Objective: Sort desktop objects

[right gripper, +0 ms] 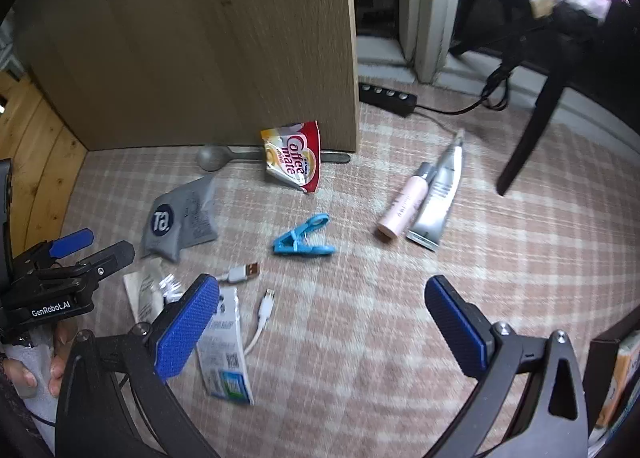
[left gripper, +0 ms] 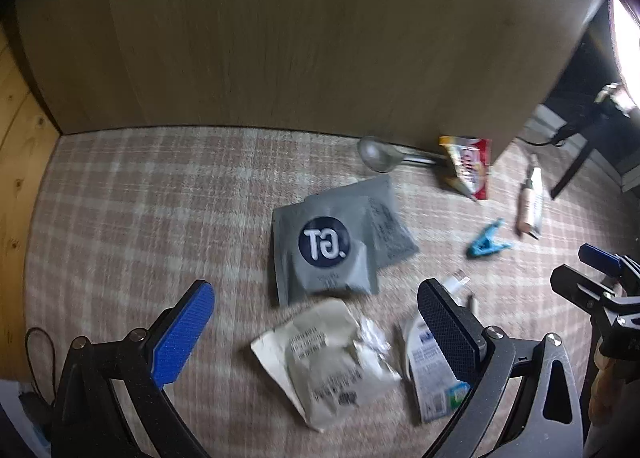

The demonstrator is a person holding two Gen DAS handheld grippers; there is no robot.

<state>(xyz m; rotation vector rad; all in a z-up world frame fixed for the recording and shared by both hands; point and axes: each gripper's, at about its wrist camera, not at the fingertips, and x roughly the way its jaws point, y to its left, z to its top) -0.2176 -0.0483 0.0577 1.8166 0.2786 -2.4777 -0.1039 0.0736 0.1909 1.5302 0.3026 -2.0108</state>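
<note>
My left gripper (left gripper: 316, 332) is open and empty above a crumpled white wrapper (left gripper: 324, 362). Two grey sachets (left gripper: 332, 246) lie just beyond it, also in the right wrist view (right gripper: 176, 217). My right gripper (right gripper: 322, 322) is open and empty over the checked cloth, near a white USB cable (right gripper: 256, 298) and a white-blue packet (right gripper: 224, 350). A blue clothes peg (right gripper: 304, 238), a Coffee mate sachet (right gripper: 294, 161), a grey spoon (right gripper: 216, 157), a pink tube (right gripper: 404, 205) and a silver tube (right gripper: 438, 197) lie further out.
A wooden panel (right gripper: 200, 37) stands upright at the back of the checked cloth (right gripper: 360, 338). A black power strip (right gripper: 386, 97) with its cord lies behind right. A dark chair leg (right gripper: 528, 137) stands at the right. Wooden boards (left gripper: 16, 177) line the left.
</note>
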